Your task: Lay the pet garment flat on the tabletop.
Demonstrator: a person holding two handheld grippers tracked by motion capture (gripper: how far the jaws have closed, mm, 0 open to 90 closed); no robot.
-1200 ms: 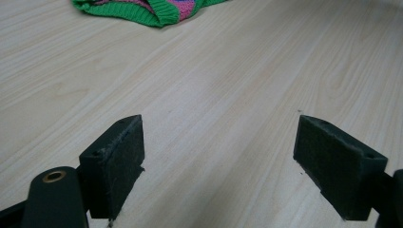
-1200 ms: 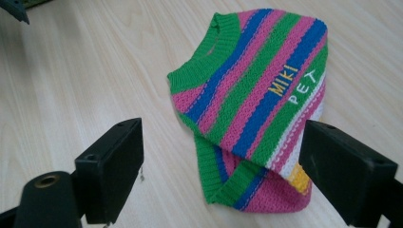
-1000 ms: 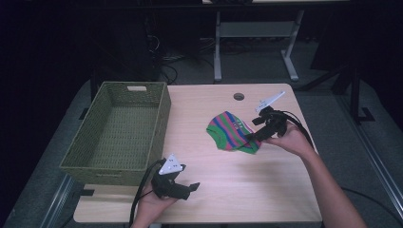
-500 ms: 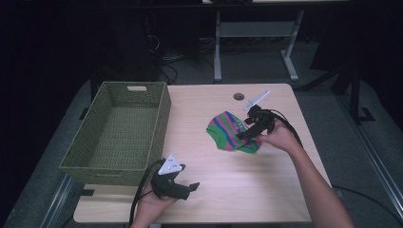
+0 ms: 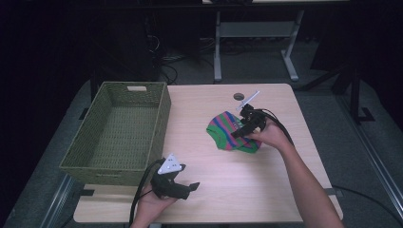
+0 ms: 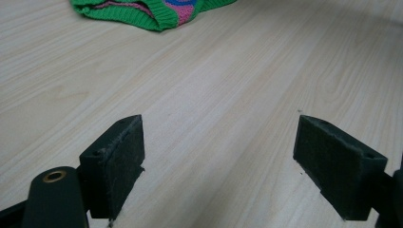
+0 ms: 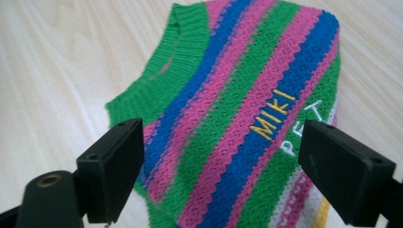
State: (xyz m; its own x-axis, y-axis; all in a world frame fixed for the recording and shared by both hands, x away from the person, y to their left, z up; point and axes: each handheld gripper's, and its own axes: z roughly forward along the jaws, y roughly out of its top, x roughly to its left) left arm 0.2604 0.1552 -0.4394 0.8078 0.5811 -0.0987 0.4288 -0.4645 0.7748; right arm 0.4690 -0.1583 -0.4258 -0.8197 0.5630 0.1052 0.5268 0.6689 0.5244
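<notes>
the left hand (image 5: 153,205) is coming in from the bottom edge, low and near the body, wrapping the left gripper (image 5: 189,187) from below. that gripper is lying almost level, its jaws standing wide apart and aiming to the person's right. the right forearm (image 5: 304,185) is stretching forward and inward. the right hand (image 5: 271,135) is gripping the right gripper (image 5: 236,134) from behind, tilting it downward, its jaws gaping wide apart, with its grey plate (image 5: 249,99) sticking up.
</notes>
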